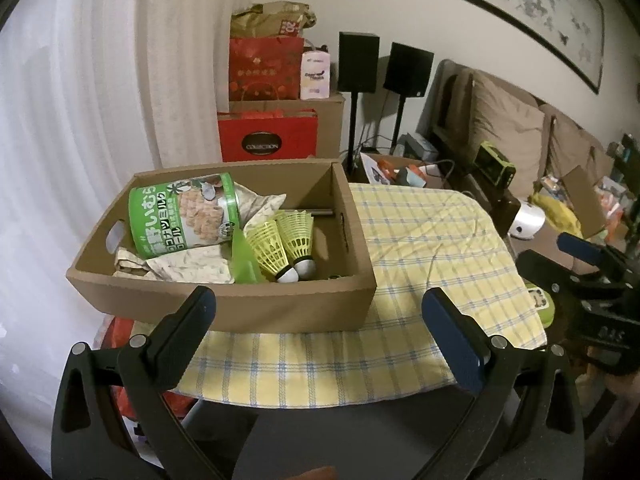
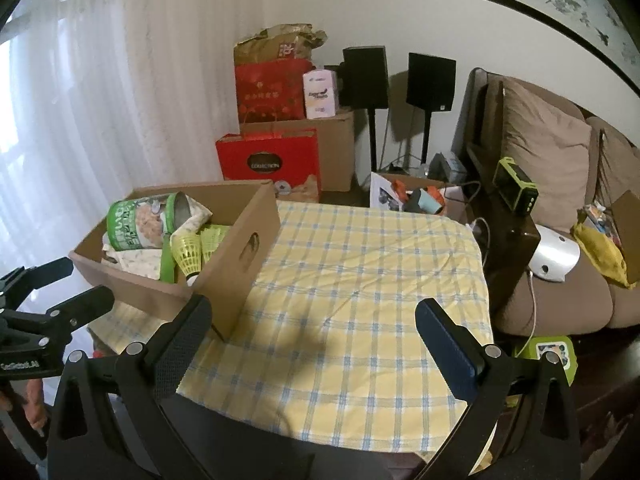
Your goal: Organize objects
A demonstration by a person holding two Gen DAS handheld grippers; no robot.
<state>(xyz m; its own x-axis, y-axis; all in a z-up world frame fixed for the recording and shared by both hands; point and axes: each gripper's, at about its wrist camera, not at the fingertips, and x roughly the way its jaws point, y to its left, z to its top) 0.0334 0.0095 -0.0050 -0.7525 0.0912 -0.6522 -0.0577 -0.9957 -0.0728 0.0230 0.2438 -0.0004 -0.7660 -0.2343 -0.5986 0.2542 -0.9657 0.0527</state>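
An open cardboard box (image 1: 224, 308) stands on the left of the table covered by a yellow checked cloth (image 1: 420, 248). Inside it lie a green snack tin (image 1: 184, 212), two yellow shuttlecocks (image 1: 284, 244), a patterned cloth (image 1: 188, 268) and a green lid. My left gripper (image 1: 320, 308) is open and empty, just in front of the box's near wall. My right gripper (image 2: 312, 320) is open and empty over the table's near edge, right of the box (image 2: 236, 248). Each gripper shows at the edge of the other's view.
Red gift bags (image 1: 268, 136) and a brown carton stand against the wall behind the table. Two black speakers (image 1: 358, 62) stand on poles. A brown sofa (image 2: 560, 200) with clutter stands to the right. White curtains hang on the left.
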